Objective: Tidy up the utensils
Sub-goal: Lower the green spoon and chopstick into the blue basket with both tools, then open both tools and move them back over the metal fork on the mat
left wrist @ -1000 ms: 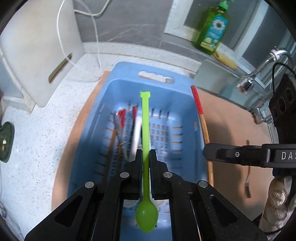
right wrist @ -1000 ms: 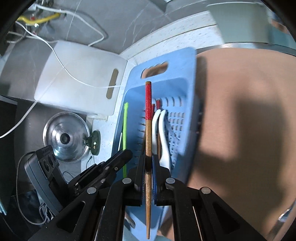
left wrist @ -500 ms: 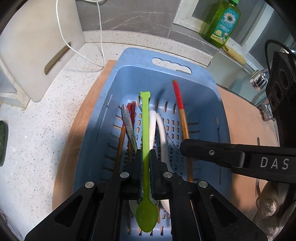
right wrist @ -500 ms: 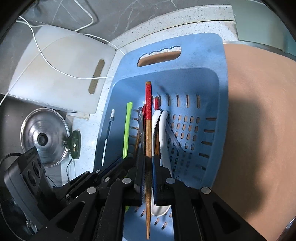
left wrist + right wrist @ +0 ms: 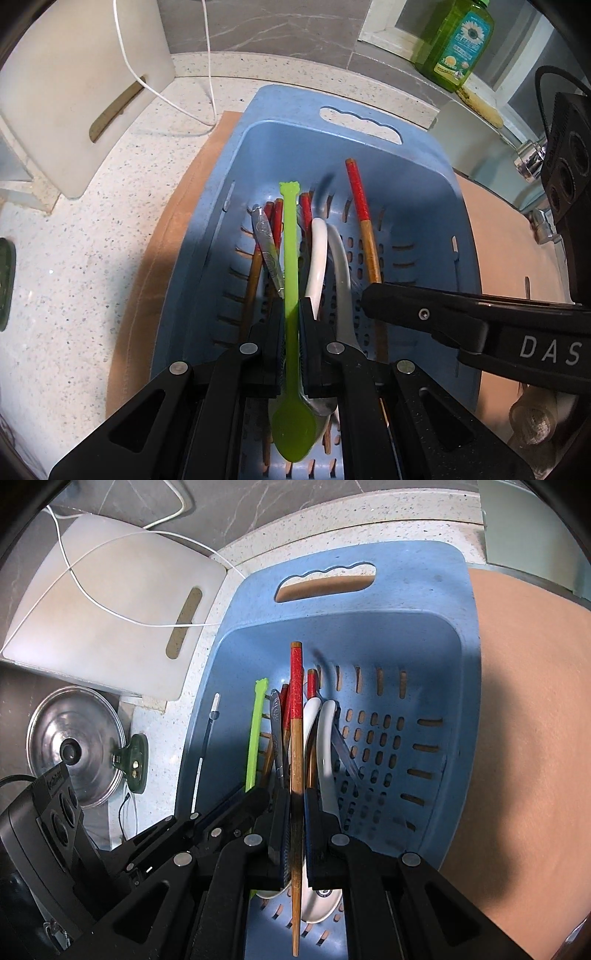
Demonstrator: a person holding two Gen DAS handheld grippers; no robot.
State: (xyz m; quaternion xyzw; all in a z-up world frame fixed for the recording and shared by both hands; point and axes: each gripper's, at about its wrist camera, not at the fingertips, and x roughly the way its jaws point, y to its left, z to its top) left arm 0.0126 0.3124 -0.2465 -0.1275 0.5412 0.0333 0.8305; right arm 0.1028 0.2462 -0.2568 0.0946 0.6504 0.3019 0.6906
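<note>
The left gripper (image 5: 291, 325) has its black fingers (image 5: 271, 332) pinching the long handle of a translucent lime-green plastic spoon (image 5: 290, 266), whose bowl lies back beneath the fingers and whose handle points out over a perforated light-blue plastic basket (image 5: 436, 177). The right gripper (image 5: 295, 812) clamps a wooden chopstick with a red-painted top (image 5: 295, 738) lengthwise between its fingers (image 5: 314, 816), above the same basket. Inside the basket lie two white ceramic spoons (image 5: 319, 254), a metal utensil handle (image 5: 267, 247) and more red-tipped chopsticks (image 5: 277, 214). The basket sits on a tan mat (image 5: 166, 236) on the speckled white counter (image 5: 74, 258), near a white cutting board (image 5: 74, 85).
</note>
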